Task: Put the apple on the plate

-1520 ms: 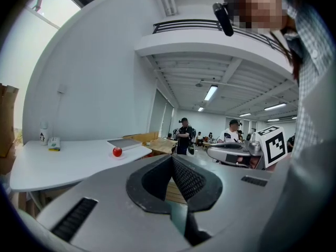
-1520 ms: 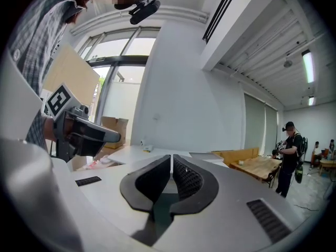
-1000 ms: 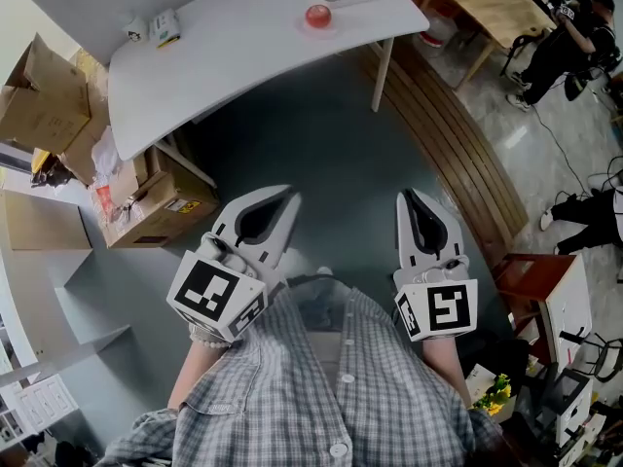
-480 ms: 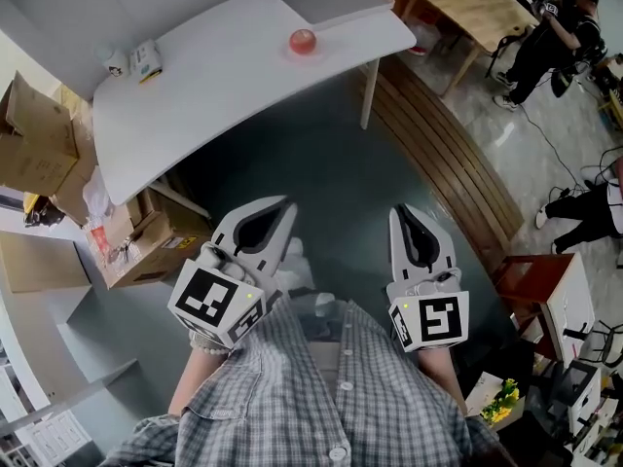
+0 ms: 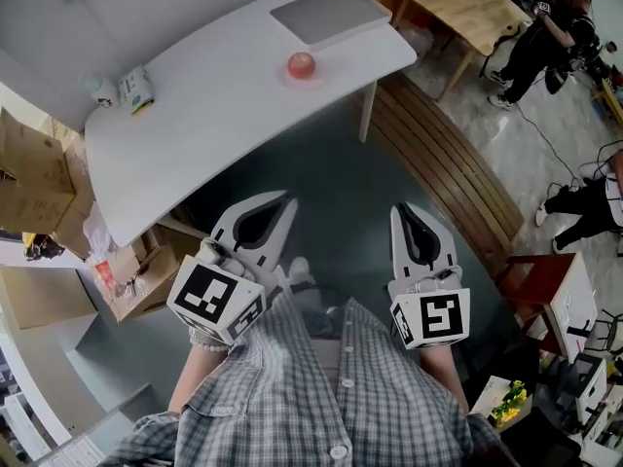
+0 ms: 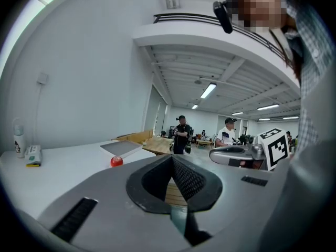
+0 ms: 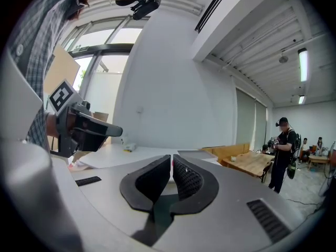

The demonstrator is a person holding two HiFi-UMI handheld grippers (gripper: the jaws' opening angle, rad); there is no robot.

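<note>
A red apple [image 5: 301,64] rests on the white table [image 5: 214,105] toward its far right, on what looks like a pale round plate; the plate's outline is too faint to be sure. In the left gripper view the apple [image 6: 116,161] is small and far ahead on the left. My left gripper [image 5: 286,200] and right gripper [image 5: 401,210] are held side by side over the dark floor, well short of the table. Each is shut and holds nothing. From their own cameras, the left gripper [image 6: 171,157] and right gripper [image 7: 172,158] show both pads together.
A grey flat slab [image 5: 326,13] lies behind the apple. A small bottle [image 5: 102,90] and a box [image 5: 136,90] stand at the table's left end. Cardboard boxes [image 5: 39,300] are stacked at left. A wooden table [image 5: 467,3], people [image 5: 545,37] and a wooden floor strip [image 5: 448,163] are at right.
The table and apple have drawn nearer and slid down-left in the head view as the person and both grippers moved toward them. Both grippers stayed shut.
</note>
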